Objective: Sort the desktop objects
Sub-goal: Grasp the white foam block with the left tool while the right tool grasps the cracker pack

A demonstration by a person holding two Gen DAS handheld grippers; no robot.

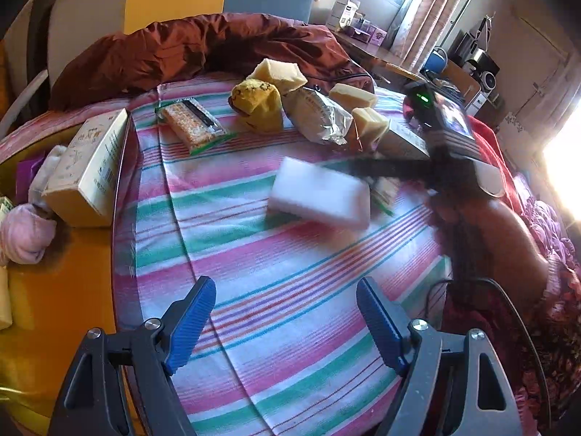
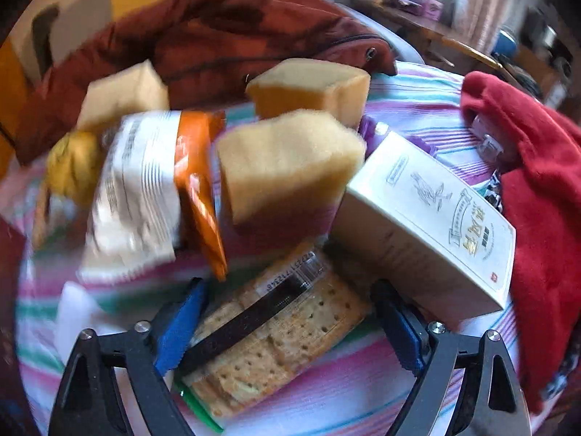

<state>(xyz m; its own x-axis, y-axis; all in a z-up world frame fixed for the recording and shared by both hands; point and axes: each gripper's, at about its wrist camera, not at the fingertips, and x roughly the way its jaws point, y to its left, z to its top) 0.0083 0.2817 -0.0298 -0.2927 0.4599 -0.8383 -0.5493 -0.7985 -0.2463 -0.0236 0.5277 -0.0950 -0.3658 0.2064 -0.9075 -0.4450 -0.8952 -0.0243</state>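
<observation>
Evidently the right hand-held gripper (image 2: 287, 321) stands spread around the cracker packet (image 2: 276, 334) low in its view, not yet pinching, crowded by the white box (image 2: 428, 225) at right. Lower in the left view, the left hand-held gripper (image 1: 285, 323) hangs spread over bare striped bedsheet (image 1: 290, 363), with room.

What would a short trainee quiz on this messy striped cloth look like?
1. True or false: the left tongs grip the white sponge.
2. Which item lies between the right tongs' open fingers? A) cracker pack B) white box C) red cloth
3. Fill in: in the left view, a second cracker pack lies just left of a ____ sock.

Key
1. False: they are open and empty, and the sponge lies apart from them.
2. A: the cracker pack; the white box and red cloth lie to the right.
3. Yellow: the yellow sock.
</observation>
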